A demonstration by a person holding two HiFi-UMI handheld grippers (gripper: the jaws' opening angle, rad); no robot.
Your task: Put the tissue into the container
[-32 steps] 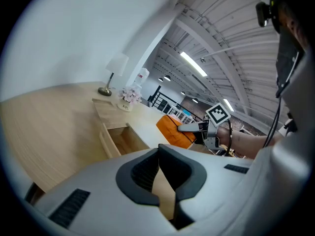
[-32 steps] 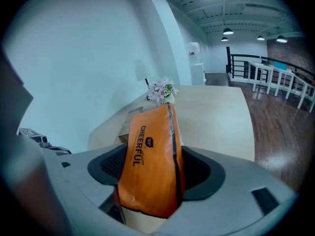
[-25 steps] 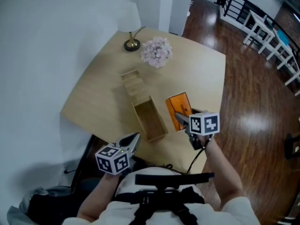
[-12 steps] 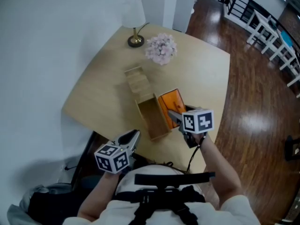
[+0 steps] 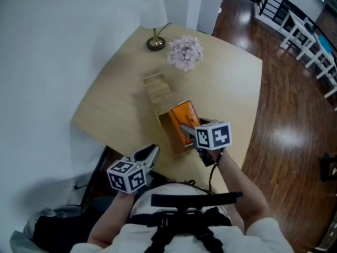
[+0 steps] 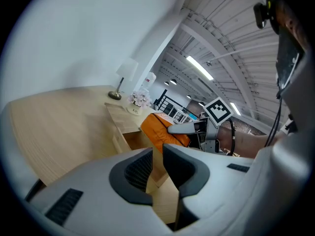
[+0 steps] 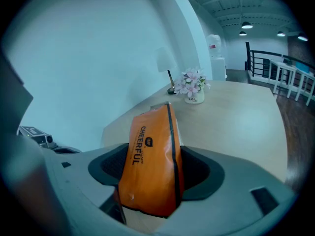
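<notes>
white top (image 5: 263, 233), black chest harness (image 5: 195, 199); left hand-held gripper (image 5: 151, 152), right hand-held gripper (image 5: 185, 129): grey, dark pads (image 6: 135, 173), black-white marker cubes (image 5: 126, 177).

Head view: high overhead, looking steeply down on the counter (image 5: 118, 101). View from left tool (image 6: 157, 157): low at the near edge, facing across toward lamp (image 6: 126, 74) and flowers (image 6: 139, 99). View from right tool (image 7: 150, 173): close behind the tissue pack (image 7: 150, 156), same lamp and flowers beyond.

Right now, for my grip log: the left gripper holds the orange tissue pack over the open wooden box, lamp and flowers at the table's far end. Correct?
No: the right gripper holds the orange tissue pack, as the right gripper view shows; the left gripper is empty. The rest stands: open wooden box below it, lamp and flowers at the table's far end.
</notes>
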